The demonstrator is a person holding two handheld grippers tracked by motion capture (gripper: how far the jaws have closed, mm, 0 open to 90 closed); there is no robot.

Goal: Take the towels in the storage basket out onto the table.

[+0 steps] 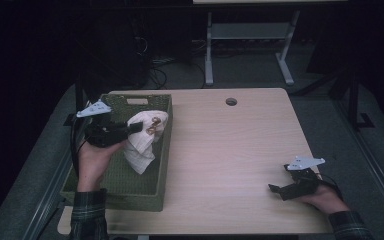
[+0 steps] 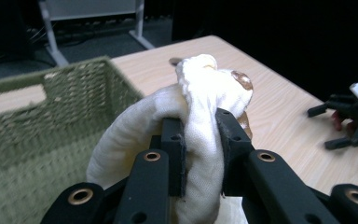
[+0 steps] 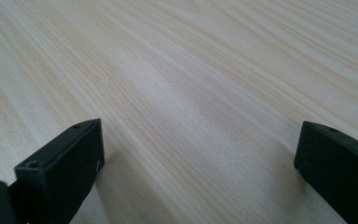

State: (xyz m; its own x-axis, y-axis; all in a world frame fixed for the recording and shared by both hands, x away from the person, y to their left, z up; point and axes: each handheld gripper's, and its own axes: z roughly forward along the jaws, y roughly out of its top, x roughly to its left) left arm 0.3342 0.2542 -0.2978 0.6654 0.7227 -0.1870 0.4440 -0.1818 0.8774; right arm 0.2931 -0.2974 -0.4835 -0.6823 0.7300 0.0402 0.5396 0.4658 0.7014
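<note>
Because nothing needs steadying, the right tongs (image 1: 278, 191) rest low on the bare desk (image 1: 230, 160) near the person, jaws wide apart and empty. Farther off, the left tongs (image 1: 136, 127) pinch a bunched fold of the cream cloth (image 1: 142, 142), holding it above the green woven basket (image 1: 130, 192), apparently to lift it out.

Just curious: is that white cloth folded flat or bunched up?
Bunched up: the white cloth hangs crumpled, pinched by the left gripper above the basket.
</note>
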